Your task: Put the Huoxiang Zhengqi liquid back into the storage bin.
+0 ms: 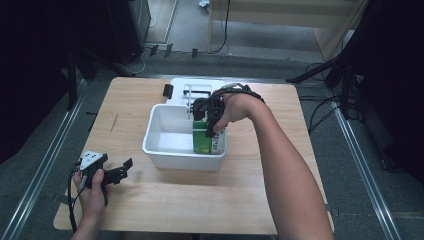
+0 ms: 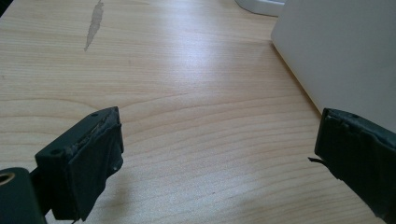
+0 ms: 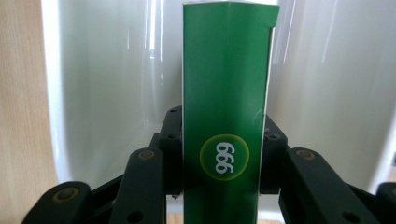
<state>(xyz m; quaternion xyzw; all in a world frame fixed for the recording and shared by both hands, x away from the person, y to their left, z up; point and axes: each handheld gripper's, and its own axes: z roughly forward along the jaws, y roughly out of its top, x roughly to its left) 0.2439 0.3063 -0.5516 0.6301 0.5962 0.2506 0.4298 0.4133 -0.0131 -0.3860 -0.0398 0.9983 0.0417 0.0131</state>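
A green box [image 1: 202, 140] marked "999" stands upright inside the white tub [image 1: 165, 150], at its right end. My right gripper [image 1: 212, 120] points down from above and is shut on the green box [image 3: 226, 107], one black jaw pressed against each side. Behind the box in the right gripper view spreads the tub's glossy white inside [image 3: 116, 79]. My left gripper [image 1: 122, 167] rests low over the wooden table [image 1: 200, 200] near the front left corner, open, with bare wood [image 2: 205, 121] between its jaws. The tub's outer wall [image 2: 336, 51] rises at the right of the left gripper view.
A white tray [image 1: 197, 84] with a wire rack [image 1: 192, 95] sits behind the tub near the table's far edge. A small black object [image 1: 168, 90] lies to its left. A grey scuff [image 2: 95, 23] marks the wood. Dark stands and cables surround the table.
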